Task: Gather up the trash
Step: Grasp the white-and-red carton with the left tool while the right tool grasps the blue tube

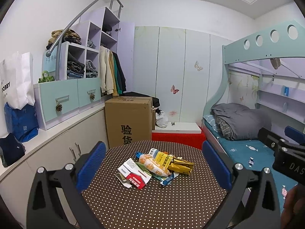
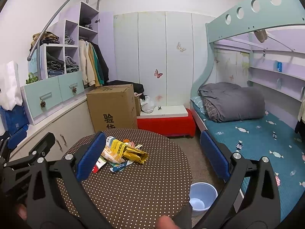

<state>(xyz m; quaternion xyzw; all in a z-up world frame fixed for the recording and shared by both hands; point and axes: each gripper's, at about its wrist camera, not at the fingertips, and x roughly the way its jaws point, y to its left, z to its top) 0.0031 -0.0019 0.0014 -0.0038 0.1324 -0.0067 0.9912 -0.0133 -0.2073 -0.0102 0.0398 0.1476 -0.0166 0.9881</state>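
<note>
A heap of trash lies on the round brown polka-dot table (image 1: 152, 206): a red and white carton (image 1: 134, 173), an orange snack wrapper (image 1: 152, 164), a yellow packet (image 1: 162, 158), a gold wrapper (image 1: 181, 167) and a blue-white strip (image 1: 169, 178). My left gripper (image 1: 154, 166) is open, its blue fingers wide on either side of the heap and short of it. In the right wrist view the same heap, with its yellow packet (image 2: 119, 147) and gold wrapper (image 2: 136, 153), sits just right of the left blue finger (image 2: 91, 156). My right gripper (image 2: 154, 155) is open and holds nothing.
A pale blue bin (image 2: 202, 194) stands on the floor right of the table (image 2: 133, 187). A cardboard box (image 1: 129, 120) and a red bench (image 2: 167, 123) stand behind the table. A bunk bed (image 2: 247, 133) fills the right side. White cabinets (image 1: 57, 148) run along the left.
</note>
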